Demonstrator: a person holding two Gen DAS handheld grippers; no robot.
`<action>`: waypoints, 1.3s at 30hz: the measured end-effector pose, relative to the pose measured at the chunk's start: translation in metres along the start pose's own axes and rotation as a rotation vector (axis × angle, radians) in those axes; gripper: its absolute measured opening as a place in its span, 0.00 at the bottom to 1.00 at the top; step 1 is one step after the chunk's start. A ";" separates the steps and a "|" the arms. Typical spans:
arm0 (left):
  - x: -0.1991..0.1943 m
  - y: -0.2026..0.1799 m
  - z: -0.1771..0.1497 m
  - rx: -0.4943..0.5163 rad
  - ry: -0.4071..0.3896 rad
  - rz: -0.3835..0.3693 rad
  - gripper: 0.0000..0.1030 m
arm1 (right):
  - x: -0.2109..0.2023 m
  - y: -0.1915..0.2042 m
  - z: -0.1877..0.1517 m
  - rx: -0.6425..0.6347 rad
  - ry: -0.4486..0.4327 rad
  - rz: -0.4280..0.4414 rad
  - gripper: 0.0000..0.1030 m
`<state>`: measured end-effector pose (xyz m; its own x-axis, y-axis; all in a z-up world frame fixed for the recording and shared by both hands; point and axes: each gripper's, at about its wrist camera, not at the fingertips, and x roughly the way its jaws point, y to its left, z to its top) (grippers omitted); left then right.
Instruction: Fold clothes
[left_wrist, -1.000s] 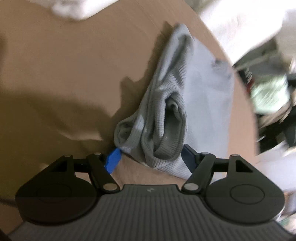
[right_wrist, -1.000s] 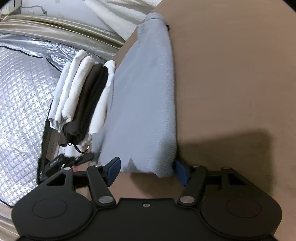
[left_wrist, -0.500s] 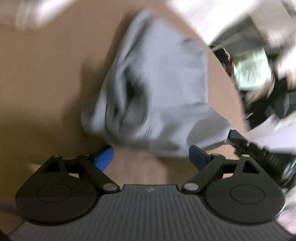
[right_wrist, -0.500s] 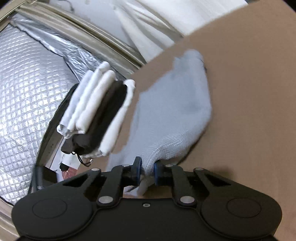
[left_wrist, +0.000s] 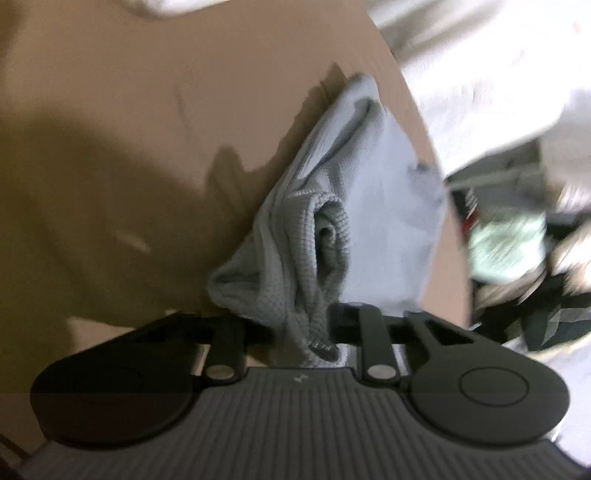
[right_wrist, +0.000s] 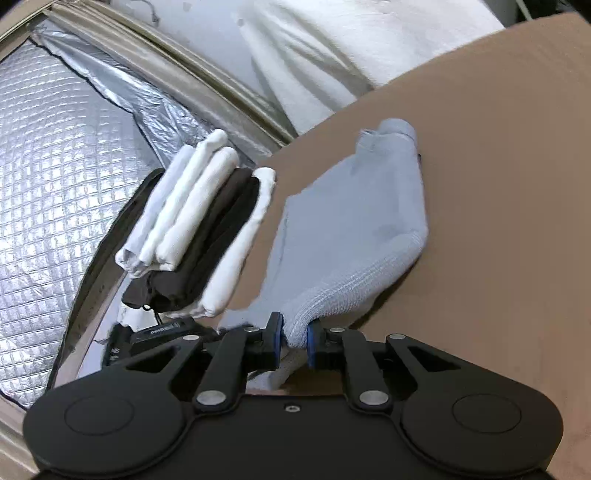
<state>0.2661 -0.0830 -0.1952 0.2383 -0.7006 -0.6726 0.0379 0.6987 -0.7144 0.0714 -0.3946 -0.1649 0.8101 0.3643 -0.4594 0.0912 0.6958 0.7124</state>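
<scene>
Both grippers are clamping the grey knit garment (right_wrist: 354, 236) lying on the brown table (right_wrist: 498, 177). The right gripper (right_wrist: 294, 334) is pinching a corner; the left gripper (left_wrist: 306, 328) is squeezing bunched folds (left_wrist: 317, 258) between its fingers. Stacked folded clothes (right_wrist: 199, 229) are sitting left of the right fingers.

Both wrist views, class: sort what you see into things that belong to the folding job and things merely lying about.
Part of the job:
- grey knitted garment
- left tongs, shut on it
- right tongs, shut on it
- brown table

Lying about:
- stack of folded white and dark clothes
- silver quilted cover
- white sheet
</scene>
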 end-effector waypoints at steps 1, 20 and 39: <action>0.001 -0.005 -0.001 0.022 -0.002 0.017 0.20 | 0.001 -0.003 -0.004 0.004 0.016 0.002 0.19; -0.033 -0.040 -0.026 0.190 -0.038 0.054 0.17 | 0.014 -0.013 -0.035 -0.121 0.152 0.045 0.11; -0.074 -0.030 -0.019 0.111 -0.005 -0.008 0.21 | -0.031 0.006 -0.005 0.299 0.215 0.127 0.11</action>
<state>0.2285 -0.0547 -0.1276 0.2425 -0.7058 -0.6656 0.1466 0.7048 -0.6941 0.0441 -0.3987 -0.1494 0.6889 0.5796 -0.4353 0.1884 0.4367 0.8797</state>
